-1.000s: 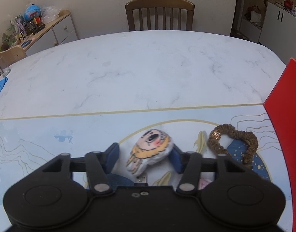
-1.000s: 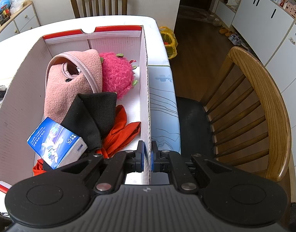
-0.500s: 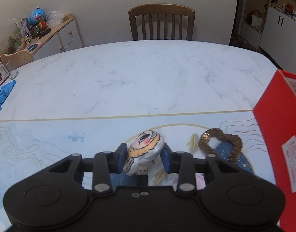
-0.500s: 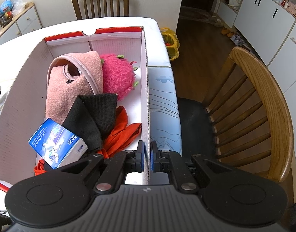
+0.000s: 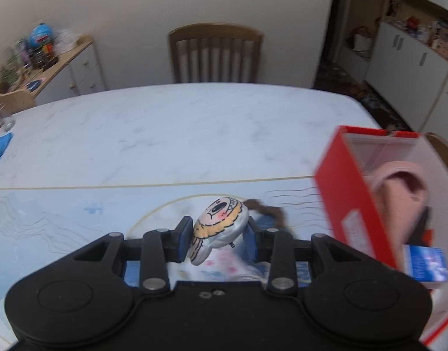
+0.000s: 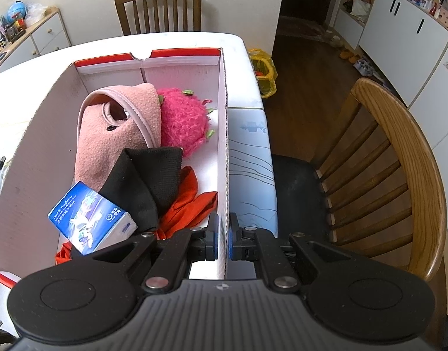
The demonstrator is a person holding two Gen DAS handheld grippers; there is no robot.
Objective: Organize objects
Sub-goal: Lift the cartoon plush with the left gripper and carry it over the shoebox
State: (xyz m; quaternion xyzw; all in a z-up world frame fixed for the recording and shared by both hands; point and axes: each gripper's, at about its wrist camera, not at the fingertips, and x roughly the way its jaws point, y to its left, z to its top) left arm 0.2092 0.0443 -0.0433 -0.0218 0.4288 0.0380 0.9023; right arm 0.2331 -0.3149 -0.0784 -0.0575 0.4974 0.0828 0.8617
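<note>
Plush face (image 5: 219,228) pinched in the left gripper (image 5: 218,241), lifted off the mat (image 5: 63,222).
Left view alone shows it, now raised nearer the red box (image 5: 345,201), a scrunchie (image 5: 268,211) behind. Right view shows the right gripper (image 6: 222,235), unmoved, tilted down, clamped on the box's right wall, hat (image 6: 112,134) and tissues (image 6: 90,222) inside.

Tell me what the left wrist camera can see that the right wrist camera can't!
Only the left wrist view shows the small stuffed doll with a drawn face held in the left gripper and the brown scrunchie behind it. Only the right wrist view shows the fuzzy pink plush fruit, the black knit cloth and the right gripper clamping the box wall. Both show the red-and-white cardboard box, pink fleece hat and blue tissue pack.
</note>
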